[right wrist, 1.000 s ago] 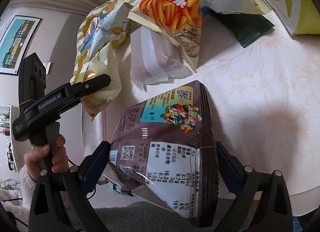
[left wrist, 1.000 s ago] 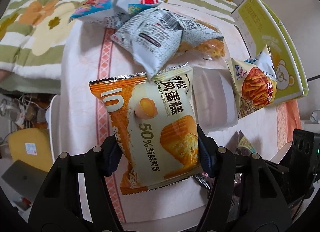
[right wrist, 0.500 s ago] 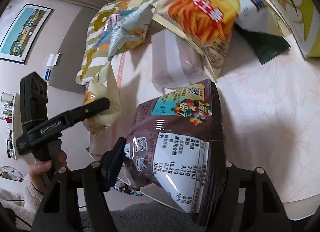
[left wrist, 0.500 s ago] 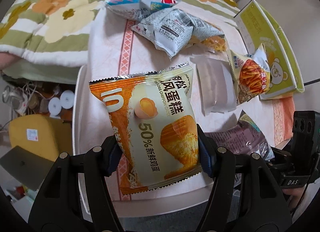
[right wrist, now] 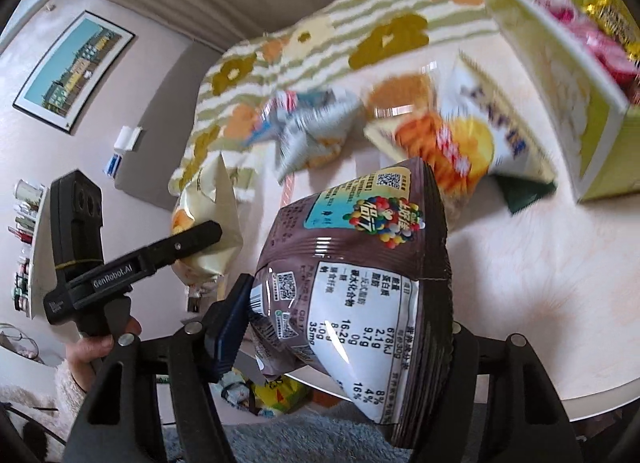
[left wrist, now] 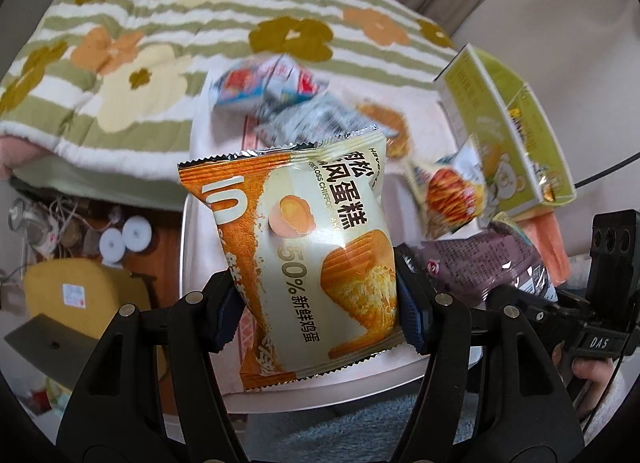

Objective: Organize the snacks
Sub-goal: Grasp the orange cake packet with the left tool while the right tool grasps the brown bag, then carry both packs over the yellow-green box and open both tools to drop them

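Both tongs have risen clear of the bench (left wrist: 208,131) since the earlier frame, angled downward: left tongs (left wrist: 316,303) pinching the orange cake packet (left wrist: 304,247), right tongs (right wrist: 344,327), jaws just closed, pinching the brown candy bag (right wrist: 360,263).

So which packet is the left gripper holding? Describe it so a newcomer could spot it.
Start at the white table beside the flowered blanket. Above its near edge, the left gripper clamps the chiffon cake packet. It alone is orange and cream with an egg picture; the right gripper's candy bag is brown.
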Tool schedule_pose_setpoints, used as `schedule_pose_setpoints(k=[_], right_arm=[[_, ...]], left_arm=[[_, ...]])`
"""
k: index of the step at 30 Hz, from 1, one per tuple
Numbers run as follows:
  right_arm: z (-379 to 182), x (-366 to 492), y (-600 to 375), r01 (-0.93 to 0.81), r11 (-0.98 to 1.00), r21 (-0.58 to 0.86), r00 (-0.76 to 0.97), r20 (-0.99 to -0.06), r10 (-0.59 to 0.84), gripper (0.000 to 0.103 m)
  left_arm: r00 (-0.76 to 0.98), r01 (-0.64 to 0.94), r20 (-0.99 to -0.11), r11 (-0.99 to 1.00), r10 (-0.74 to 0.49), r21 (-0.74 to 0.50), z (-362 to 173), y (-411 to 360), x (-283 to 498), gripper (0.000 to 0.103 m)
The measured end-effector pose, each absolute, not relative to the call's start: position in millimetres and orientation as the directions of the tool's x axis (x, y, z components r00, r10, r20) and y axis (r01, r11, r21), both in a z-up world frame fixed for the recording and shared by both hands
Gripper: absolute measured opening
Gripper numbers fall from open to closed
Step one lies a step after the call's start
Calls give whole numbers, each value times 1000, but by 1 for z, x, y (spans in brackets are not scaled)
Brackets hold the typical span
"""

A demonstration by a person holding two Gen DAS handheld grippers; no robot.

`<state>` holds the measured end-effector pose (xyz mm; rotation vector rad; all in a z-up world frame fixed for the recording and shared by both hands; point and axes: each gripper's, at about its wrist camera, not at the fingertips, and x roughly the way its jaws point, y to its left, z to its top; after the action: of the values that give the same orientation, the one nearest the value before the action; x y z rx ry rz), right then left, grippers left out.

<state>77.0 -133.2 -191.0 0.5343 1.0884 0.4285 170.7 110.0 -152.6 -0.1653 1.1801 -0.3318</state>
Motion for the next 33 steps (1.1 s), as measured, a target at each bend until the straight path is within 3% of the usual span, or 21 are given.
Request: schedule_pose_setpoints(k=[9, 19, 33], right_arm=[[-139, 94, -187, -93, 802, 590, 540, -647, 538, 64], [-89, 120, -315, -101, 837, 538, 629, -617, 472, 64], [-87, 177, -443, -58, 876, 478, 644, -653, 399, 64]], left_arm=[[411, 224, -841, 933, -351, -281, -102, 65, 187, 61], [445, 276, -798, 910, -406, -309, -69, -72, 222, 61], [342, 315, -849, 901, -403, -300, -105, -252, 265, 61]])
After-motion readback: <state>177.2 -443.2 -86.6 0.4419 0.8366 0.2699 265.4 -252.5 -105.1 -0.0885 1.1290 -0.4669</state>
